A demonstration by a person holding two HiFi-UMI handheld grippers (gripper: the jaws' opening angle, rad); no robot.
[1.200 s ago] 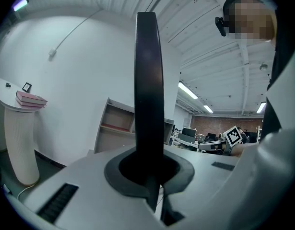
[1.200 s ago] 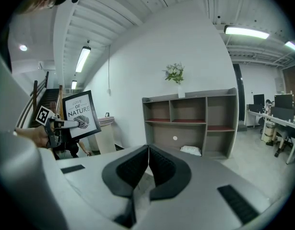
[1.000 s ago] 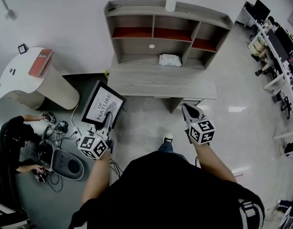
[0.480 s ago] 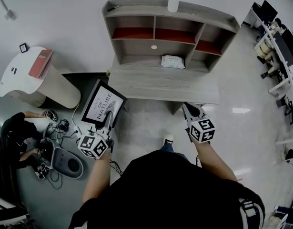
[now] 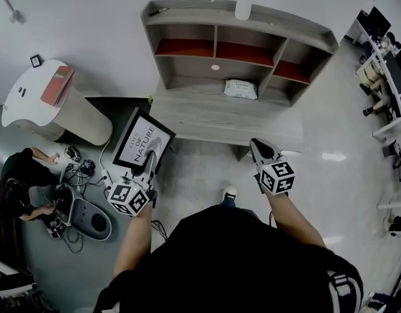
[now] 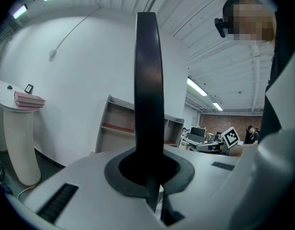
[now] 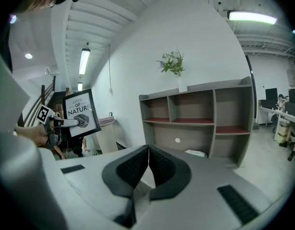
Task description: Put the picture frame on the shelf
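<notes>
The picture frame [image 5: 145,145] is black with a white print of a leaf and lettering. My left gripper [image 5: 150,165] is shut on its lower edge and holds it upright, left of the shelf unit. In the left gripper view the frame [image 6: 148,90] stands edge-on between the closed jaws of that gripper [image 6: 150,178]. The grey wooden shelf unit [image 5: 187,67] with red-lined upper compartments stands ahead against the white wall. My right gripper [image 5: 261,151] hovers shut and empty before the unit's lower ledge; in its own view the gripper [image 7: 148,166] has its pads touching.
A vase with a plant [image 5: 242,4] stands on the shelf top. A packet of wipes [image 5: 240,89] lies in the lower bay. At left are a white pedestal [image 5: 70,116] bearing a red book [image 5: 55,85], a crouching person [image 5: 23,175], cables and a grey device [image 5: 89,220].
The shelf unit has drifted slightly right and lower in the head view. Both grippers keep their places, and the frame stays held in the left one.
</notes>
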